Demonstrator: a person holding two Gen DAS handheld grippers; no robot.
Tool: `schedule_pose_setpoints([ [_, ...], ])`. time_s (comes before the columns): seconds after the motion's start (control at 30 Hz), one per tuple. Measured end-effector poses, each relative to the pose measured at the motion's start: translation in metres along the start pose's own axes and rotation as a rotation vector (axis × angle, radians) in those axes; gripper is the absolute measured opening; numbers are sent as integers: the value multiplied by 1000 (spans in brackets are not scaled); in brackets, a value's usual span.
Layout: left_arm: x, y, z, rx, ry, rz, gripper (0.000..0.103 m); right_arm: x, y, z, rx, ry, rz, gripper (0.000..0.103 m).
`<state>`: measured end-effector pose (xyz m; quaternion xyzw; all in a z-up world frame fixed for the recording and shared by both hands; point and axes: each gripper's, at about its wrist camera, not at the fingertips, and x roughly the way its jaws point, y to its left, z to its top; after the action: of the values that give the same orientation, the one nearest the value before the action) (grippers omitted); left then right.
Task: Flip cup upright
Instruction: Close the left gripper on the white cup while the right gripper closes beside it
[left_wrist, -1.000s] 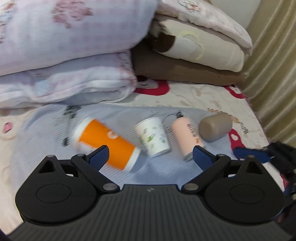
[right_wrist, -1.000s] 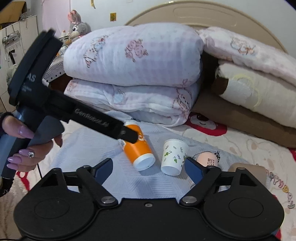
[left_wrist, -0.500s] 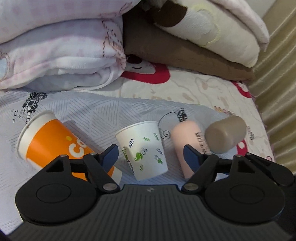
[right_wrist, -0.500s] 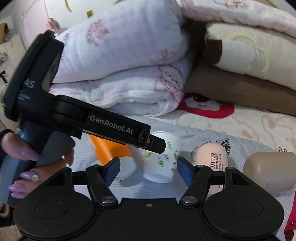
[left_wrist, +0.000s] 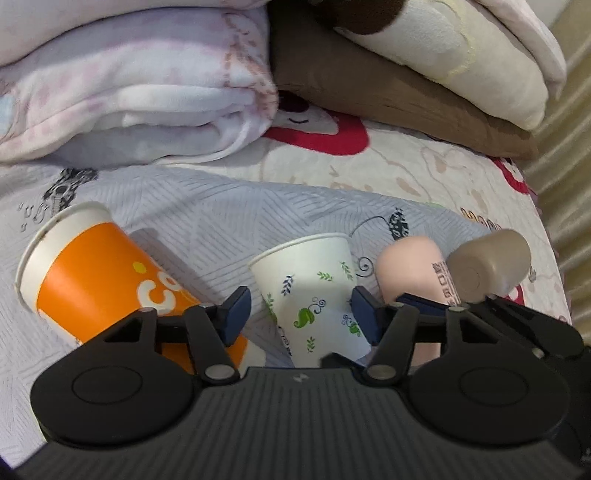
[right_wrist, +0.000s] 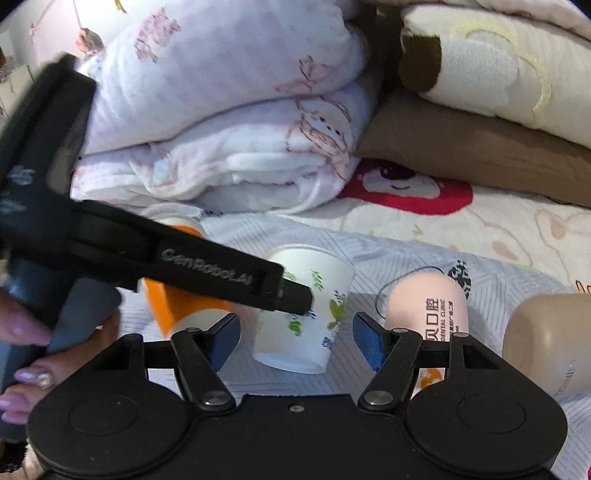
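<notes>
Our white leaf-print cup (left_wrist: 314, 291) lies on its side on the grey sheet (left_wrist: 207, 206), low in the middle of both views. Our left gripper (left_wrist: 301, 308) brackets it with fingers apart, the right-hand pad touching or nearly touching its wall. Our right gripper (right_wrist: 295, 332) is spread wide around it too. The left tool reads "GenRobot.AI"; the pink bottle (right_wrist: 428, 306) reads "DENTAL CLINIC". The orange cup (left_wrist: 107, 284) lies left. Both grippers have closed in since before.
</notes>
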<state>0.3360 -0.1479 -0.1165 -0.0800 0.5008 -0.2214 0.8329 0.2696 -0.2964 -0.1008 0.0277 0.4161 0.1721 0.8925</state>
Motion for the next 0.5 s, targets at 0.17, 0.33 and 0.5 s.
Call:
schedule_pose_setpoints([
  [0.17,-3,-8,-7,23,-2,-4,47,8,4,5,-46,17,-14,70],
  [0.33,-3,-9,-12,26,-5,-21,47,21,8,7,-48,43,-42,65],
  [0.5,-3,-6,-13,16,19,-44,46,21,3,3,3,52,-33,66],
])
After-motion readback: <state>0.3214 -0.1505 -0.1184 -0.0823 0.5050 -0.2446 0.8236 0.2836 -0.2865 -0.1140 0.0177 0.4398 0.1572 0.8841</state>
